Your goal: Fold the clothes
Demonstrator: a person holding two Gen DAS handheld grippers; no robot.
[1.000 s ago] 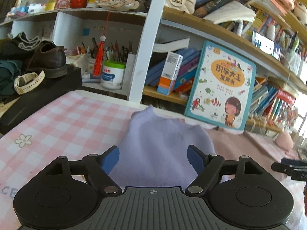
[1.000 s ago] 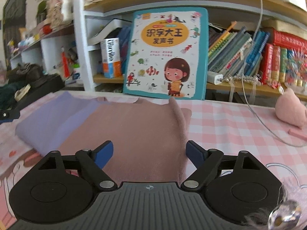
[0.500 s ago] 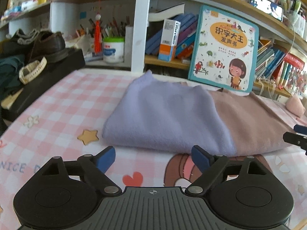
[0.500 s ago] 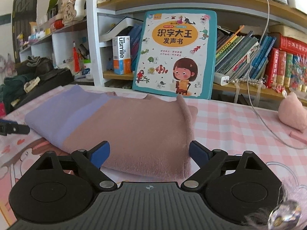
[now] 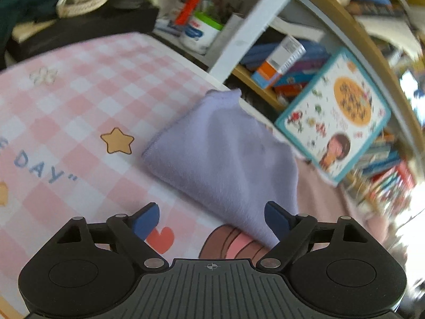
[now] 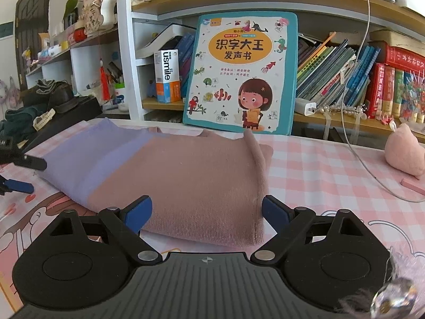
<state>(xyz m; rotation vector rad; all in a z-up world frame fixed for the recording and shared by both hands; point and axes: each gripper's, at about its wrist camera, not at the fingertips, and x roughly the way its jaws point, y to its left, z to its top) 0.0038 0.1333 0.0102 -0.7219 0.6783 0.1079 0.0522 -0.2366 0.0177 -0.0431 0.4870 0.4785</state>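
Lying flat, folded sweater (image 6: 186,175), long axis left-right

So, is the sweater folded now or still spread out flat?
Folded. The sweater lies as a compact rectangle on the table, with doubled layers showing along its right edge. Both grippers are open and off it.

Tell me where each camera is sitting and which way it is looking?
Left wrist: sits on the left gripper, tilted and blurry, looking over the purple end of the folded sweater; its open blue fingers show.
Right wrist: sits on the right gripper, looking over the pink part toward the bookshelf; its open fingers show, and the left gripper peeks in at the left edge.
Both see: sweater, picture book, checked tablecloth.
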